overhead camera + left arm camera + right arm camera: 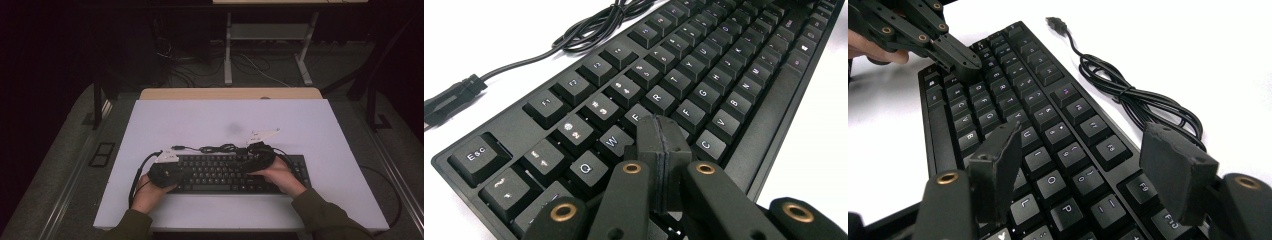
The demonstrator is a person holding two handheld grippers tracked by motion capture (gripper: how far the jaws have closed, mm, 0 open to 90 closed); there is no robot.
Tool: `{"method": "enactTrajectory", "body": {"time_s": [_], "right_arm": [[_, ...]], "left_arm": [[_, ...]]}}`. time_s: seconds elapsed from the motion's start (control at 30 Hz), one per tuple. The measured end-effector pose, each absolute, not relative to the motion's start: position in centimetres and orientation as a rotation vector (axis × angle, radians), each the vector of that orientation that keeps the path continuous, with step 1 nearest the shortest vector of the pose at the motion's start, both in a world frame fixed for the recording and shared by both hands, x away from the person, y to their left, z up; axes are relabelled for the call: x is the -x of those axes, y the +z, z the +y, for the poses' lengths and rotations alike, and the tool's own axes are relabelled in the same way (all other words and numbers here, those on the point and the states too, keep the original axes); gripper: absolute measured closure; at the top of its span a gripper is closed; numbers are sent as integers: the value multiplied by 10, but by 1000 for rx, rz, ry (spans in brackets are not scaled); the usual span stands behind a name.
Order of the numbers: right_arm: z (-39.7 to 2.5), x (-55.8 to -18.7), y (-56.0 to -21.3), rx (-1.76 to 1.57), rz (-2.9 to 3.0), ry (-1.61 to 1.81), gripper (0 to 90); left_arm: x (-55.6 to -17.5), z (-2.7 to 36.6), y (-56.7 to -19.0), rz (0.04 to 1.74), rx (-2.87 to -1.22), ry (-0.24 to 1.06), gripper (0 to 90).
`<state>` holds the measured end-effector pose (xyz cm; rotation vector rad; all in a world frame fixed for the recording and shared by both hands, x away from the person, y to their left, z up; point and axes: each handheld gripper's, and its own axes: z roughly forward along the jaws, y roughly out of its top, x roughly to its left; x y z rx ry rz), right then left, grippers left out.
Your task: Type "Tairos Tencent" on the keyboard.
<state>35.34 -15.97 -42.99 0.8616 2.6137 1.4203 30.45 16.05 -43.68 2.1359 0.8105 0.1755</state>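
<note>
A black keyboard (225,172) lies on the white mat, near its front edge. Its black cable (220,148) is bundled just behind it, with the USB plug (177,148) loose on the mat. My left gripper (181,171) is over the keyboard's left end. In the left gripper view it (664,127) is shut, tips down by the E key of the keyboard (704,75). My right gripper (246,166) hovers over the right half. It (1085,150) is open above the O and 0 keys of the keyboard (1013,100), nothing between its pads. The left gripper (965,62) shows beyond.
The white mat (225,120) covers a wooden table (230,93). Bare mat lies behind and beside the keyboard. The cable bundle (1133,95) and plug (1055,22) sit along the keyboard's far side. Behind the table stand another desk's legs (228,50) and floor cables.
</note>
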Motion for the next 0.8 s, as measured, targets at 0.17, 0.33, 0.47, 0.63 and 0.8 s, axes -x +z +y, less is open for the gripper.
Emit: {"method": "enactTrajectory", "body": {"time_s": [0.17, 0.33, 0.47, 0.63, 0.8], "right_arm": [[-160, -353, -430, -864, 2610, 1423, 327], [-160, -353, -429, -866, 2611, 1424, 327], [-160, -353, -429, -868, 2610, 1424, 327], [-161, -353, -429, -871, 2610, 1423, 327], [-163, -353, -429, -871, 2604, 1425, 327]], "left_arm": [[-304, 162, -434, 800, -2112, 180, 892], [-304, 164, -432, 803, -2100, 177, 892], [-304, 166, -431, 802, -2093, 175, 891], [-303, 166, -430, 797, -2084, 170, 878], [-303, 166, -430, 794, -2079, 166, 832]]}}
